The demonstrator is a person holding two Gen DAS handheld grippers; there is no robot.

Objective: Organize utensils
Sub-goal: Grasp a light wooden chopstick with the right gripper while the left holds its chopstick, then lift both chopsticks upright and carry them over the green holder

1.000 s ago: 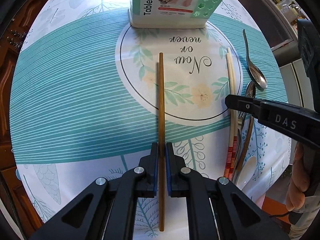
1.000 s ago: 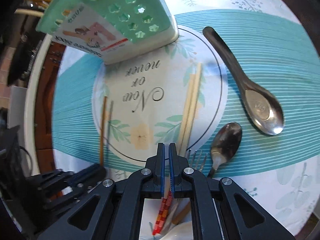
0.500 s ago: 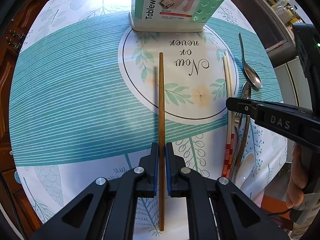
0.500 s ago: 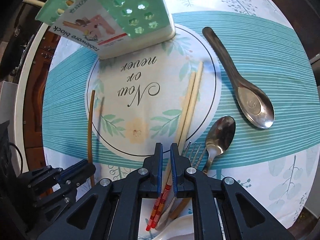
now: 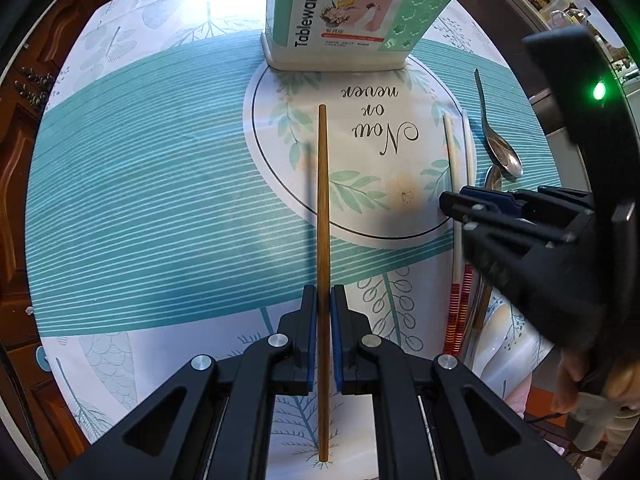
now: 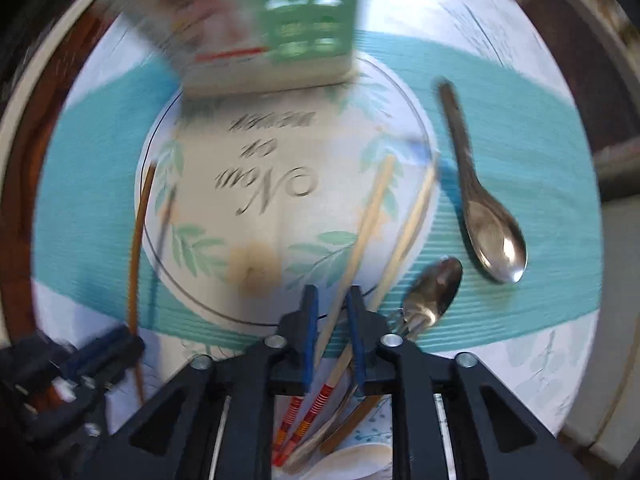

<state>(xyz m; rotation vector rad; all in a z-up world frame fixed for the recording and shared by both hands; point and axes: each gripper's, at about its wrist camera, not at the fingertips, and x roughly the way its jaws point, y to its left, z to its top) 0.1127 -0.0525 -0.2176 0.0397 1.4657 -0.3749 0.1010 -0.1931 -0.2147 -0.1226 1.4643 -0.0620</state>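
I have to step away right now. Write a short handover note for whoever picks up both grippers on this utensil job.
Left gripper: shut on the brown chopstick, held above the tablecloth.
Right gripper: jaws opening over the pale chopsticks; one passes between them, not pinched.
On the cloth: large metal spoon, smaller spoon, a fork partly hidden under the right gripper.
Tableware block stands at the far side.
Done: nothing visibly delivered. Left: every utensil into the block.

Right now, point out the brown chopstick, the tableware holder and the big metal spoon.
brown chopstick [image 5: 323,200]: left wrist view, middle of its shaft.
tableware holder [image 5: 344,36]: left wrist view, its labelled front wall.
big metal spoon [image 6: 498,240]: right wrist view, inside of its bowl.
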